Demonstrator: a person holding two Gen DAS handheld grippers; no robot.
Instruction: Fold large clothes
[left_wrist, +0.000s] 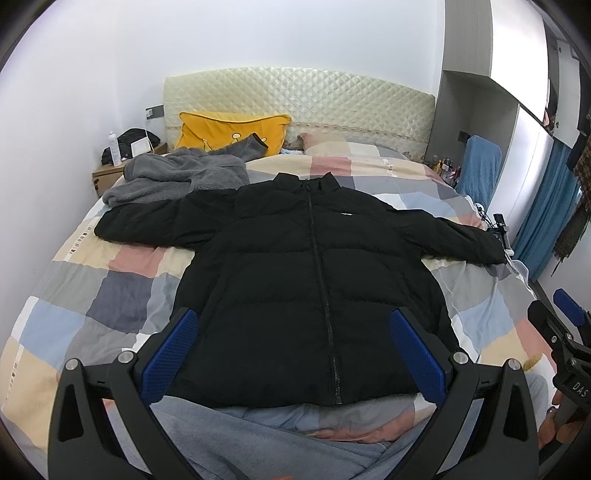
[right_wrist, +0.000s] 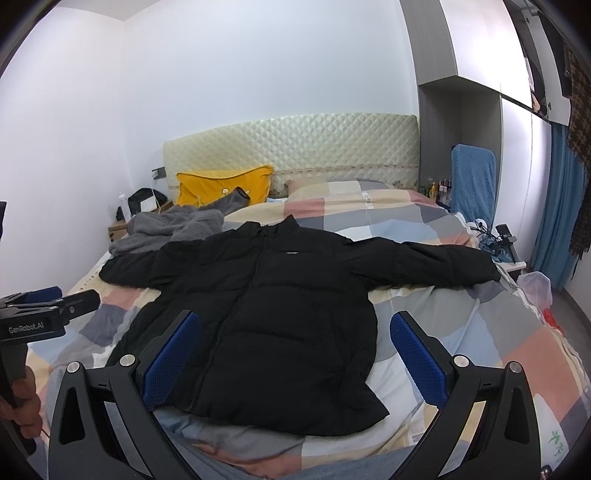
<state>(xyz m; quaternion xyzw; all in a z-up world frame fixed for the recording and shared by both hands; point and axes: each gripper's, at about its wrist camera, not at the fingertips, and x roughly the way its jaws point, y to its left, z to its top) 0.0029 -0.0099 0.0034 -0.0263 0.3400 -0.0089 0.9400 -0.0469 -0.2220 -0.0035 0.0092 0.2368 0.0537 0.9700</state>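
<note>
A black puffer jacket (left_wrist: 295, 280) lies flat and zipped on the checked bed cover (left_wrist: 122, 291), front up, both sleeves spread out sideways. In the right wrist view the same jacket (right_wrist: 266, 317) fills the middle of the bed. My left gripper (left_wrist: 293, 332) hovers open above the jacket's lower hem, blue pads wide apart, nothing between them. My right gripper (right_wrist: 294, 336) is also open above the hem's right part. Each gripper shows at the edge of the other's view: the right gripper (left_wrist: 565, 325) and the left gripper (right_wrist: 44, 306).
A grey fleece garment (left_wrist: 177, 177) lies bunched at the bed's far left, touching the jacket's left sleeve. A yellow pillow (left_wrist: 229, 134) leans on the quilted headboard (left_wrist: 303, 99). A nightstand (left_wrist: 110, 173) stands left; a blue-draped chair (right_wrist: 472, 184), cables and a curtain stand right.
</note>
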